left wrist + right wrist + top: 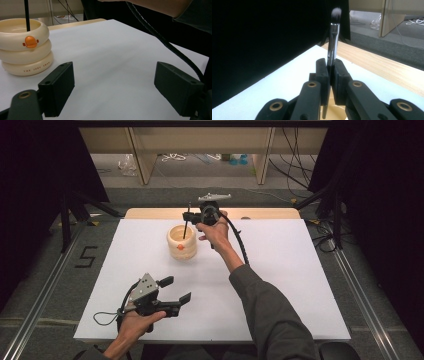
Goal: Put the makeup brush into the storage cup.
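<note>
Your white work surface and what sits on it

You have a wooden table [150, 213] covered almost wholly by a white sheet [280, 285], with only a strip of bare wood showing along its far edge. Directly on the sheet stands one thing: a cream holder [181, 246] built like three stacked rings, marked with a small orange duck bill on its front, set toward the far side and a little left of the middle.

The brush [333, 37] handle's lower end is hidden behind the right hand-held gripper [331, 75].
</note>
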A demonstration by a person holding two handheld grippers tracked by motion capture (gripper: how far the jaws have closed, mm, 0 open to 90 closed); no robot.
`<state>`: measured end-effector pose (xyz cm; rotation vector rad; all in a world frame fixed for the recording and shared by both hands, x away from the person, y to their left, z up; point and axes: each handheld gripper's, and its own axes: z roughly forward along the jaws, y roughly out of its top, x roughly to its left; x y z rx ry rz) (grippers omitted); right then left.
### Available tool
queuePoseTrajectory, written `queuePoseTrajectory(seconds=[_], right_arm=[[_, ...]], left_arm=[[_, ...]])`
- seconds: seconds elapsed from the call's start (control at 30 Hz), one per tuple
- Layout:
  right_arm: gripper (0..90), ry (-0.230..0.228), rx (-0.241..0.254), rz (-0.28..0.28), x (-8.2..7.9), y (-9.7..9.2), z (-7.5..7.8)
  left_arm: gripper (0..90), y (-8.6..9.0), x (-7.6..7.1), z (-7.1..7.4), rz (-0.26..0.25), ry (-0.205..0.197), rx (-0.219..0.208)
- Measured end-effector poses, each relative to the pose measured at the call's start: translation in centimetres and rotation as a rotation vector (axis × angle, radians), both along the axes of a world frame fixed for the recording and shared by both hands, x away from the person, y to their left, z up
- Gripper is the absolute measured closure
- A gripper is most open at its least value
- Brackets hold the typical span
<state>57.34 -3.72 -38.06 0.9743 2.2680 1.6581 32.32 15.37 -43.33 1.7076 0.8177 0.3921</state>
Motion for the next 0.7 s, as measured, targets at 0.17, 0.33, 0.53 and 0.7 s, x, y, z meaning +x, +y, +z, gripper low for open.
queuePoseTrajectory(seconds=[0.17,0.33,0.53,0.7], right_arm=[[85.4,-0.001,-0.016,0.005,0.0,0.2,-0.3],[85.4,0.0,-0.035,0.009,0.1,0.5,-0.8],[85.3,0.0,-0.061,0.011,0.0,0.6,-1.1],[85.2,-0.003,-0.067,0.01,0.1,0.7,-1.7]], left_arm=[[16.0,0.0,0.0,0.0,0.001,0.002,-0.001],[16.0,0.0,-0.1,0.0,0.007,0.009,-0.009],[16.0,0.0,-0.1,0.0,0.009,0.012,-0.012],[16.0,0.0,-0.1,0.0,0.008,0.012,-0.011]])
